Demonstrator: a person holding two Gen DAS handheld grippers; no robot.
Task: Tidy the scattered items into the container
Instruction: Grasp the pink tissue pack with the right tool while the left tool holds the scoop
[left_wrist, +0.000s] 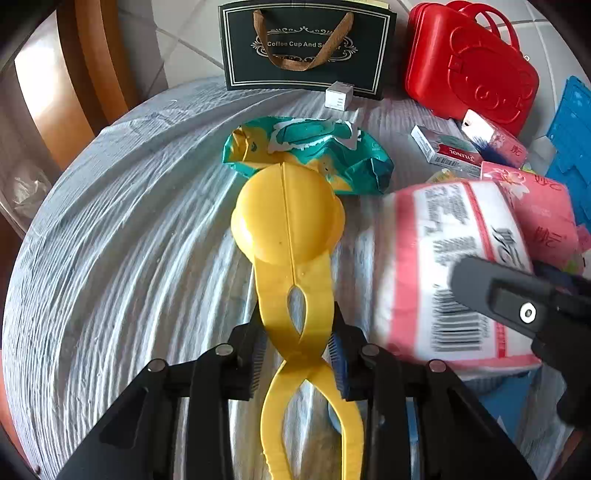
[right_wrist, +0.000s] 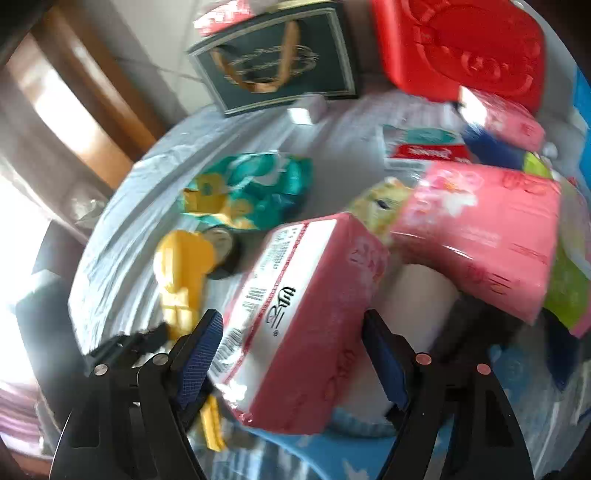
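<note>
Two grippers are loaded: the left gripper (left_wrist: 295, 350) clamps a yellow tongs-like tool (left_wrist: 288, 221), the right gripper (right_wrist: 291, 354) straddles a pink tissue pack (right_wrist: 295, 317), its grip unclear. Next, I judge, both go into the container, which I cannot identify.

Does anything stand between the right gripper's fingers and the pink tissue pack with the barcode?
Nothing visible does. The pink tissue pack lies directly between the fingers of the right gripper, with a slight gap at the right-hand pad, though the picture is blurred.
</note>
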